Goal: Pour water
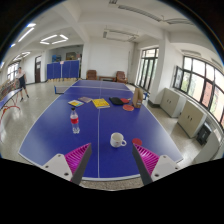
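A clear water bottle with a red cap (74, 122) stands upright on the blue table-tennis table (55, 125), ahead of my left finger. A white mug (118, 139) stands on the table to the bottle's right, just ahead of the gap between my fingers. My gripper (110, 158) is open and empty, back over the table's near edge, with its pink pads (77, 156) wide apart.
Farther along the table lie a yellow book (100, 103), a small box (76, 103), a dark object (120, 100) and a brown bottle (138, 97). A red disc (138, 142) lies right of the mug. Cabinets (190, 118) line the right wall; a person (20, 86) stands far left.
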Available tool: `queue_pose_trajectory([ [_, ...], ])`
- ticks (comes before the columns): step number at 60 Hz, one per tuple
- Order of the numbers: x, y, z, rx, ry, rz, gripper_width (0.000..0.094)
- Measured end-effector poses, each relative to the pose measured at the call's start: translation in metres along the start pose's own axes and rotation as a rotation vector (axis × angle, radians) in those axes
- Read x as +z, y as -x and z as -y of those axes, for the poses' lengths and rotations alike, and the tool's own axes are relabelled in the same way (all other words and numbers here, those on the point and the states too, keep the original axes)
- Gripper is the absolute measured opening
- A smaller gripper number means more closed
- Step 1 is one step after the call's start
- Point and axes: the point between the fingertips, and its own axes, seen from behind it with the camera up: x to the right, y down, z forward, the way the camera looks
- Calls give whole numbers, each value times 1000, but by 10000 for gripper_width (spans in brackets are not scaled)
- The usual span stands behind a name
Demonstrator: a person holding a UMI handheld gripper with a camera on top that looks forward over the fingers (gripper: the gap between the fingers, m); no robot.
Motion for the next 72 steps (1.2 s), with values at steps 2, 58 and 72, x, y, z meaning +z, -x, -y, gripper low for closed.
queue_pose_trajectory([
  [2, 12, 6, -8, 0, 8, -10, 849],
  [58, 460, 305, -11, 116, -185, 122, 852],
  [72, 524, 305, 6, 90, -248, 105, 615],
])
